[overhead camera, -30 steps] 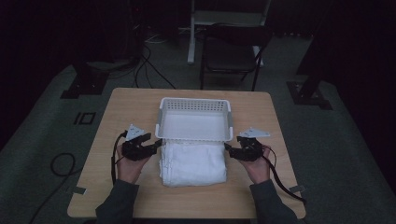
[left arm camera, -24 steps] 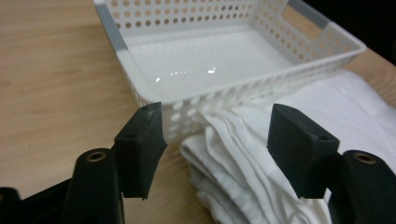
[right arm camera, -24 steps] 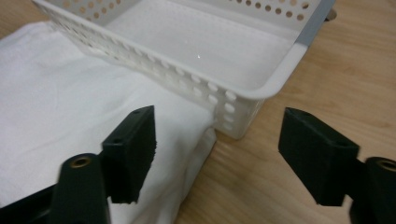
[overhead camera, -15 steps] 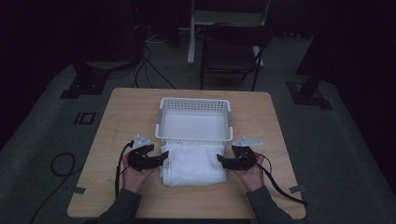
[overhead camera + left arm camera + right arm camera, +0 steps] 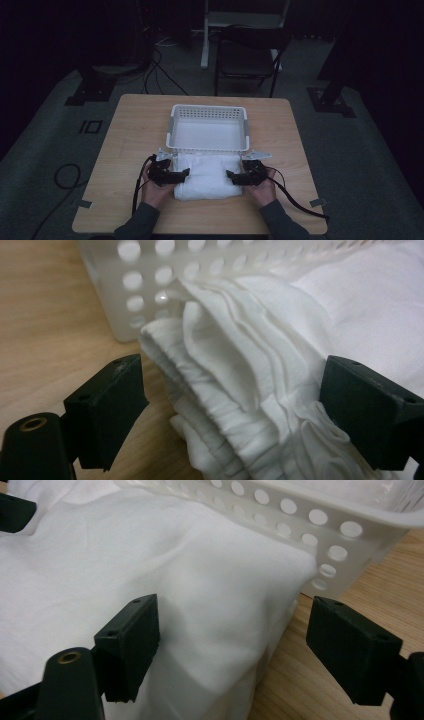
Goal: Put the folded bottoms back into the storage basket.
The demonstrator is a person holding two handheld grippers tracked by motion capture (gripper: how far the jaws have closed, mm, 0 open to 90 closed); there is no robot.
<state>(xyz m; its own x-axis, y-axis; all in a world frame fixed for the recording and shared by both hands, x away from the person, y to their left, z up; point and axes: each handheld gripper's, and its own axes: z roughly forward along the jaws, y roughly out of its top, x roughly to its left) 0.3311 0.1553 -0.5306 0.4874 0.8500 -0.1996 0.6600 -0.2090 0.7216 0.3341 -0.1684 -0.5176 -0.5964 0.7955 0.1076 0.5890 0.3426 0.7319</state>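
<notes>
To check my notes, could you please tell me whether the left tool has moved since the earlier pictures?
Yes. The left tool has moved toward the near table edge, away from the basket.

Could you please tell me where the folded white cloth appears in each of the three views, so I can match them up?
High view: the folded white cloth lies low at centre, between the two grippers, just in front of the white basket.
Left gripper view: the cloth's layered edge sits between the jaws, centre to right.
Right gripper view: the cloth covers the left and centre.
Shared landmark: the basket's perforated wall behind the cloth.
</notes>
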